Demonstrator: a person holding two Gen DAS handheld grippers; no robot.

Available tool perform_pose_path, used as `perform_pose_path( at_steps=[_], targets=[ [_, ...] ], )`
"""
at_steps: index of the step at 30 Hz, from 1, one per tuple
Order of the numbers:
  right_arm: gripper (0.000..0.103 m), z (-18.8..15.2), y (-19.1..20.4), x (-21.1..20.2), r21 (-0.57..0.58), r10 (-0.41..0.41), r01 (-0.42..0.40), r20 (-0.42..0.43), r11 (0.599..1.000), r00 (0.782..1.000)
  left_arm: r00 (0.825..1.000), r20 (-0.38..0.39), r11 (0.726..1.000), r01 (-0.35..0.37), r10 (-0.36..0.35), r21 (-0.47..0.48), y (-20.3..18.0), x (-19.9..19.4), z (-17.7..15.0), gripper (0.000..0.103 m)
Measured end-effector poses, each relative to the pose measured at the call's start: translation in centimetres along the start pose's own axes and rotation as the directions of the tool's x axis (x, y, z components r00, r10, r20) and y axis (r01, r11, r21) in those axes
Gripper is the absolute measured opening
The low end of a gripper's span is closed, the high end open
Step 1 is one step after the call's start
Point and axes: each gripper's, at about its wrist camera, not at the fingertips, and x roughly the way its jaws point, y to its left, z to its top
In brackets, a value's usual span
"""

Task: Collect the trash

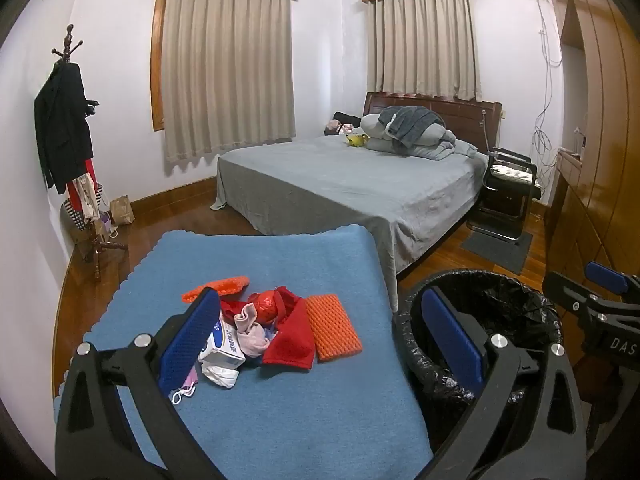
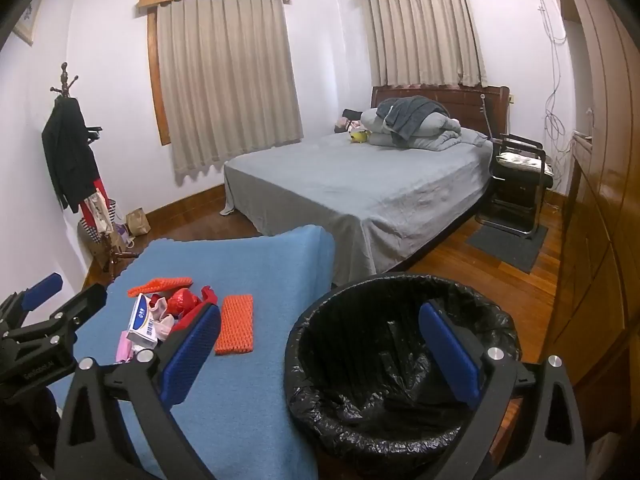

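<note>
A pile of trash (image 1: 256, 332) lies on a table covered by a blue cloth (image 1: 288, 408): a white tissue pack (image 1: 224, 346), crumpled red wrappers, pink scraps, a face mask (image 1: 186, 390) and two orange foam nets, one lying flat (image 1: 333, 330). The pile also shows in the right wrist view (image 2: 164, 316). A bin lined with a black bag (image 2: 384, 364) stands right of the table and looks empty. My left gripper (image 1: 320, 344) is open above the table near the pile. My right gripper (image 2: 320, 350) is open over the bin's near left rim. Neither holds anything.
A grey bed (image 1: 352, 184) stands behind the table, with a chair (image 1: 508, 188) beside it. A coat rack (image 1: 76, 152) with clothes stands at the left wall. Wooden wardrobes (image 2: 600, 200) line the right side. Wooden floor (image 2: 500, 280) lies between bed and bin.
</note>
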Motion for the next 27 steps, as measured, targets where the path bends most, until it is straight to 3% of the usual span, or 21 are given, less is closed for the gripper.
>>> perform_pose_path(
  at_steps=[20,27],
  targets=[
    [0.097,0.1,0.6,0.7,-0.007,0.005,-0.005,-0.006,1.000,1.000,1.000,-0.001,1.000,-0.002,0.002,-0.006,1.2,0.3,-0.3,0.098],
    [0.097,-0.6,1.4,3.4,0.005,0.056,-0.056,-0.014,0.998,0.998,0.998,0.008,0.998,-0.065,0.065,-0.017,3.9,1.9,-1.5,0.098]
  ],
)
